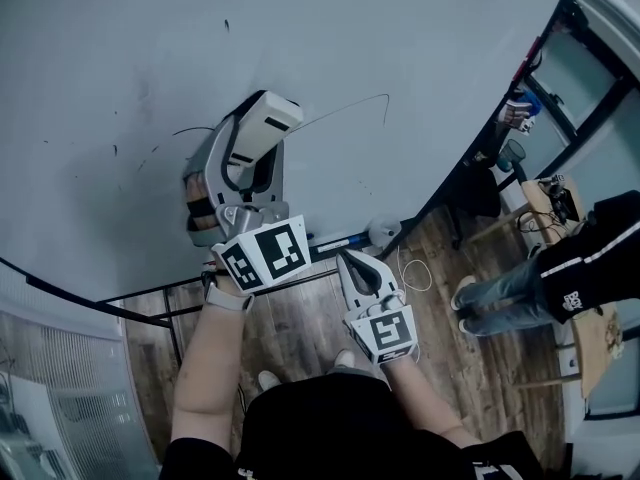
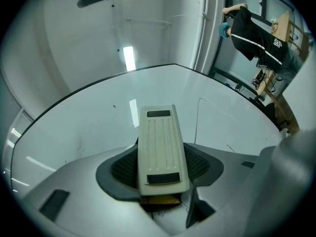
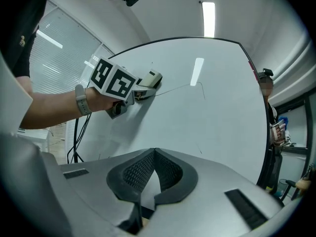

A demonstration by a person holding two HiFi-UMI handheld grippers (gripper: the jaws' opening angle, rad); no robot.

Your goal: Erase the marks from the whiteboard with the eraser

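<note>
The whiteboard [image 1: 120,78] fills the head view. A cream eraser [image 1: 263,126] lies against it, and my left gripper [image 1: 245,158] is shut on it. A thin dark line [image 1: 345,106] runs right from the eraser, with small specks [image 1: 226,25] elsewhere. In the left gripper view the eraser [image 2: 160,144] sits between the dark pads [image 2: 123,168], over the whiteboard [image 2: 89,122] and the line [image 2: 197,120]. My right gripper [image 1: 348,260] hangs lower, off the board, shut on nothing. In its own view the right gripper [image 3: 154,154] has its pads meeting, and the left gripper [image 3: 129,95] and eraser [image 3: 150,78] show beyond.
A ledge with a marker [image 1: 340,240] runs under the board's lower edge. A person [image 1: 560,278] stands on the wooden floor at the right, near a cluttered small table [image 1: 555,203]. A white cable [image 1: 415,268] lies on the floor. Window blinds [image 1: 60,398] are at the lower left.
</note>
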